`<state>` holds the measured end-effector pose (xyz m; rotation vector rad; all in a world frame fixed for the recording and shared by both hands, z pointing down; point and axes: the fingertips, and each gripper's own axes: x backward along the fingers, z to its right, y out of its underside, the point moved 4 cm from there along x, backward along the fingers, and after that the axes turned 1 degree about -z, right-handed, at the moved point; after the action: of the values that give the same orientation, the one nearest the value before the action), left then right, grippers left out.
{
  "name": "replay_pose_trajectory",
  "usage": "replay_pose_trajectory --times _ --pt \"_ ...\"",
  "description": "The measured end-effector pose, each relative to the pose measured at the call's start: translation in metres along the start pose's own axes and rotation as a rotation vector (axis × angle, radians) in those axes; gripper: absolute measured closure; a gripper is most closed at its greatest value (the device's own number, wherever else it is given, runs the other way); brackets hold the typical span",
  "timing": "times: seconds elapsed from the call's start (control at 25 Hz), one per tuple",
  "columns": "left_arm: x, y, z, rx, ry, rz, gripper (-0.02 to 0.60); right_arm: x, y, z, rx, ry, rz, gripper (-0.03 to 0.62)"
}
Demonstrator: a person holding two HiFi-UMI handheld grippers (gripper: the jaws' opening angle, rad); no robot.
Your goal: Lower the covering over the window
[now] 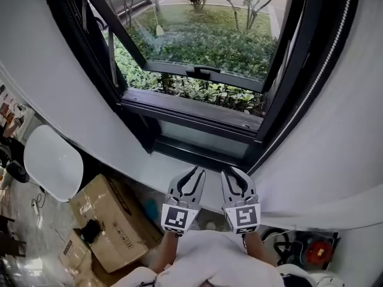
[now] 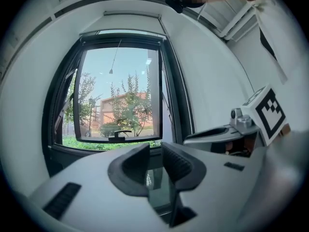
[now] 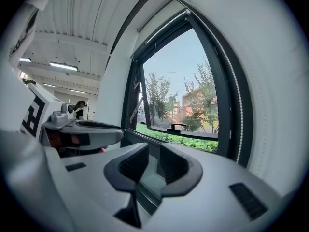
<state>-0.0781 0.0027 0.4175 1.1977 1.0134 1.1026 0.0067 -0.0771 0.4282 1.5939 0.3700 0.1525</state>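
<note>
Left gripper (image 1: 191,173) and right gripper (image 1: 234,173) side by side, near the sill of the window (image 1: 197,46); both pairs of fingers apart, nothing between them; covering (image 2: 123,32) drawn up at the window's top; bead chain (image 3: 232,105) along the right frame.

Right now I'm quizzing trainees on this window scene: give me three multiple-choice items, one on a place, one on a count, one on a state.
1. The bead chain hangs at the window's: A left side; B right side; C sill.
2. Tools in the head view: A one; B three; C two.
3. The window sash is: A swung open outward; B shut; C removed.
Answers: B, it runs down the window frame's right side; C, left tool and right tool show side by side; A, its bottom edge stands clear of that frame.
</note>
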Motion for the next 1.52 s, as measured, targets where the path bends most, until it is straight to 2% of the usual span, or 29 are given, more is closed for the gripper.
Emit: replay_pose_trajectory --times 0.24,0.44,0.56,0.84,1.12,1.52 --pt "-0.044 0.001 -0.009 -0.002 0.141 0.019 0.499 -0.018 -0.003 0.021 0.008 0.120 -0.003 0.523" --pt "-0.080 -0.001 -0.014 -0.013 0.285 0.059 0.499 -0.027 -0.003 0.038 0.002 0.264 -0.028 0.523" --pt "-0.092 0.000 -0.010 -0.002 0.370 0.049 0.499 -0.026 -0.001 0.043 -0.010 0.338 -0.042 0.523" --pt "-0.117 -0.001 0.012 -0.022 0.547 0.098 0.499 -0.016 0.007 0.054 -0.027 0.494 -0.067 0.523" --pt "-0.133 -0.001 0.039 0.012 0.671 0.082 0.497 -0.001 0.010 0.060 -0.038 0.596 -0.082 0.523" --pt "-0.153 -0.002 0.073 0.012 0.789 0.074 0.491 0.019 0.019 0.064 -0.070 0.703 -0.129 0.523"
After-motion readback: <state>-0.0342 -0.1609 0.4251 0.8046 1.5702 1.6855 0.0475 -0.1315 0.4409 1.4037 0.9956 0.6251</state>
